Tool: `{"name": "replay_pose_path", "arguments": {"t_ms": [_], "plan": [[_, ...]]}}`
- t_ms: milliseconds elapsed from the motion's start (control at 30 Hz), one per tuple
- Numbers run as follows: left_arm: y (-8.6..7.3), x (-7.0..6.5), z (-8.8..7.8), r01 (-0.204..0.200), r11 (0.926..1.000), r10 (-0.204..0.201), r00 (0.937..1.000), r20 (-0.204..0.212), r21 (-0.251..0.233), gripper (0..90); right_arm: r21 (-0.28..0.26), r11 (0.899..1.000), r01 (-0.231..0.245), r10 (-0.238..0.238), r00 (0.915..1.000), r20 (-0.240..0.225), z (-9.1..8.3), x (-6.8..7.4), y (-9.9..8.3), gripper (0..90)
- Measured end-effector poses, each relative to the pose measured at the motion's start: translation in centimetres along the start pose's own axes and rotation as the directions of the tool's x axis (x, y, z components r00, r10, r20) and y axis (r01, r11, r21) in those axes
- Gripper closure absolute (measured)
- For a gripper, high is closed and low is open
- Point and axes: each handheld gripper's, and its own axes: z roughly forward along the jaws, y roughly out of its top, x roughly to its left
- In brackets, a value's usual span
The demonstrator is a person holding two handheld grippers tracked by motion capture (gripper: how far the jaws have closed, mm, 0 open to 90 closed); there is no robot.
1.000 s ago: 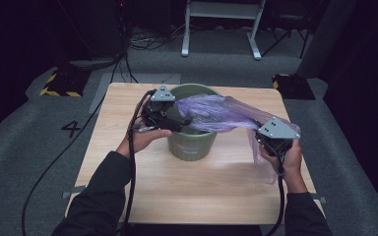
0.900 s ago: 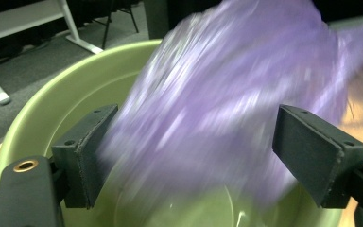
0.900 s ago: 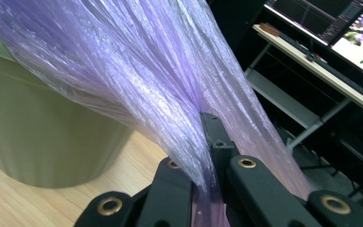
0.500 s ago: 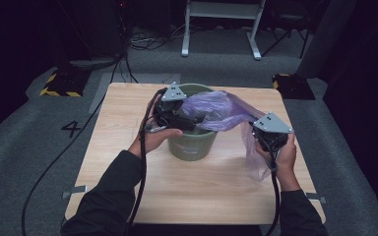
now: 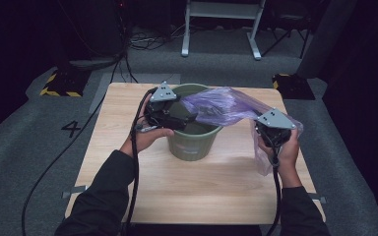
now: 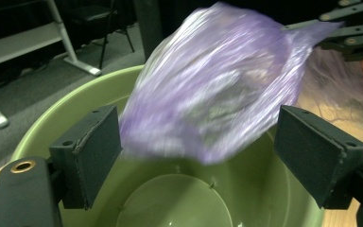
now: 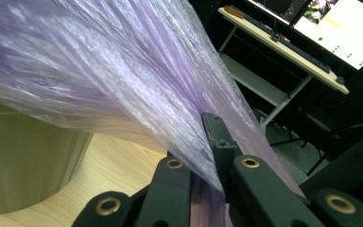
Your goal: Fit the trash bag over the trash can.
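Grey carpet and dark gear ring a pale wooden worktop (image 5: 128,187), and right at its centre stands a green bucket (image 5: 189,145), our landmark for everything. From the high view, a purple plastic bag (image 5: 221,105) stretches from above the bucket's mouth out past its right rim, sloping down to the right tongs (image 5: 270,140), which sit to the right of the bucket and apart from it in the person's right hand (image 5: 288,152). Part of the bag hangs below that hand, beside the bucket's right flank. The left tongs (image 5: 189,119) reach in over the bucket's left rim, held by the left hand (image 5: 145,140) just beside its left wall. Now the left gripper view gives what the overhead cannot: the bucket's bare green floor (image 6: 179,203), and the two black pads (image 6: 92,151) spread wide with the bag's bulging end (image 6: 208,94) hanging between them, blurred, above the bucket's opening; the pads do not seem to press it. The right gripper view brings its own news: the right tongs (image 7: 203,161) are pressed together, pinching a gathered fold of the bag (image 7: 123,80), the film fanning away towards the bucket's outer wall (image 7: 28,151) at lower left, with a desk and a lit screen (image 7: 340,28) far off behind.
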Motion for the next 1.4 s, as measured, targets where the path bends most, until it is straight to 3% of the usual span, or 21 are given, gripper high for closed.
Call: {"name": "replay_pose_path", "arguments": {"t_ms": [167, 233, 400, 500, 567, 667, 700, 767, 800, 933, 1033, 1100, 1233, 1300, 1400], "plan": [[0.8, -1.5, 1.0, -0.064, 0.9976, 0.063, 0.9975, 0.032, 0.027, 15.6, -0.026, 0.998, 0.066, -0.067, 0.9954, -0.069, 0.1, 1.0, 1.0, 87.9], [1.2, -2.2, 1.4, -0.1, 0.9942, 0.098, 0.9938, 0.051, 0.038, 15.6, -0.031, 0.996, 0.085, -0.087, 0.9929, -0.081, 0.0, 1.4, 1.5, 87.6], [1.9, -3.4, 2.3, -0.143, 0.9882, 0.139, 0.9875, 0.074, 0.054, 15.6, -0.057, 0.992, 0.115, -0.121, 0.9878, -0.098, -0.3, 2.1, 2.5, 86.3], [2.3, -4.0, 2.8, -0.177, 0.982, 0.174, 0.9835, 0.05, 0.066, 17.8, -0.067, 0.989, 0.131, -0.138, 0.9845, -0.108, -0.5, 2.5, 3.1, 85.4], [2.4, -4.2, 3.2, -0.19, 0.9789, 0.188, 0.9817, 0.027, 0.076, 34.5, -0.075, 0.988, 0.137, -0.145, 0.9825, -0.116, -0.6, 2.6, 3.4, 84.7], [2.4, -4.1, 3.7, -0.217, 0.9705, 0.216, 0.9761, 0.023, 0.104, 51.6, -0.083, 0.987, 0.141, -0.15, 0.9812, -0.122, -0.9, 2.9, 3.6, 83.4], [2.3, -4.1, 3.9, -0.215, 0.9708, 0.214, 0.9767, 0.019, 0.107, 58.0, -0.083, 0.987, 0.14, -0.15, 0.9815, -0.12, -0.9, 2.9, 3.6, 82.7], [2.3, -3.8, 4.0, -0.223, 0.9687, 0.22, 0.9749, 0.033, 0.11, 68.2, -0.089, 0.986, 0.138, -0.149, 0.9811, -0.124, -1.0, 3.0, 3.7, 80.6], [2.3, -3.8, 4.1, -0.237, 0.9644, 0.236, 0.9715, 0.024, 0.117, 71.4, -0.091, 0.986, 0.138, -0.148, 0.9812, -0.123, -1.1, 3.0, 3.7, 79.4], [2.2, -3.7, 4.4, -0.257, 0.9583, 0.258, 0.966, 0.006, 0.124, 85.8, -0.095, 0.984, 0.151, -0.162, 0.9793, -0.122, -1.0, 3.4, 4.0, 74.3], [2.1, -3.4, 4.6, -0.258, 0.9547, 0.263, 0.9648, -0.014, 0.149, 89.2, -0.091, 0.985, 0.146, -0.156, 0.9798, -0.125, -1.0, 3.6, 4.0, 60.1], [2.0, -3.1, 4.5, -0.233, 0.9614, 0.24, 0.9702, -0.031, 0.145, 89.5, -0.08, 0.987, 0.137, -0.148, 0.9774, -0.151, -0.9, 3.5, 3.9, 52.3], [1.9, -2.6, 4.4, -0.217, 0.9615, 0.226, 0.9735, -0.035, 0.168, 89.5, -0.067, 0.988, 0.137, -0.149, 0.967, -0.207, -1.2, 3.5, 3.3, 42.9], [1.7, -2.3, 4.1, -0.204, 0.9649, 0.213, 0.9762, -0.039, 0.165, 89.6, -0.05, 0.989, 0.14, -0.148, 0.9622, -0.229, -1.5, 3.5, 2.7, 38.7], [1.6, -2.0, 3.9, -0.193, 0.9672, 0.203, 0.9782, -0.045, 0.165, 89.6, -0.038, 0.989, 0.145, -0.15, 0.9606, -0.234, -1.8, 3.4, 2.2, 36.8]]}}
